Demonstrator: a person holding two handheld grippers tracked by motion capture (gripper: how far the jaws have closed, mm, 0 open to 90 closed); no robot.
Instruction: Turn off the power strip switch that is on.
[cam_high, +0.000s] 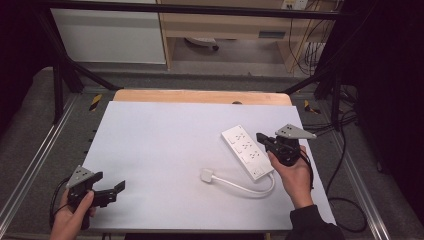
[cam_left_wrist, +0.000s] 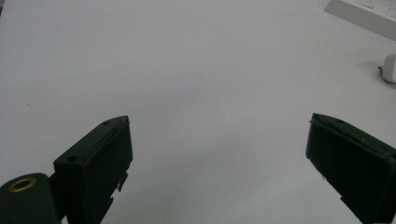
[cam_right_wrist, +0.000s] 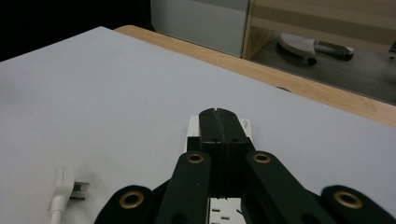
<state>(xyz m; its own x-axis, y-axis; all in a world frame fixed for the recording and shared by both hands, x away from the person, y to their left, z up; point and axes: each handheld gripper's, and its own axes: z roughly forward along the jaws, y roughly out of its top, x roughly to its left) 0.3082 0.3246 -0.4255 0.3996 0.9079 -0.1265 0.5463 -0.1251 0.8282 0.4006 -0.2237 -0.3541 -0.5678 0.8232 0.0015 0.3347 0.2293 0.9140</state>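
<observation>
A white power strip (cam_high: 247, 150) lies at the right of the white table top (cam_high: 160, 150). Its white cable (cam_high: 250, 188) curls toward the front and ends in a white plug (cam_high: 207, 175) lying flat. My right gripper (cam_high: 260, 137) is shut and its closed jaws sit over the strip's right side, with nothing between them. In the right gripper view the joined tips (cam_right_wrist: 218, 114) cover the middle of the strip (cam_right_wrist: 194, 127), and the plug (cam_right_wrist: 65, 184) lies at the lower left. My left gripper (cam_high: 110, 181) hovers open at the front left corner, its jaws (cam_left_wrist: 219, 140) wide apart over bare table.
A strip of wooden table edge (cam_high: 200, 96) shows beyond the white sheet. A black metal frame (cam_high: 60, 65) surrounds the table. Loose cables (cam_high: 345, 200) trail on the floor at the right. Far off, the left gripper view catches the strip (cam_left_wrist: 364, 11) and the plug (cam_left_wrist: 390, 67).
</observation>
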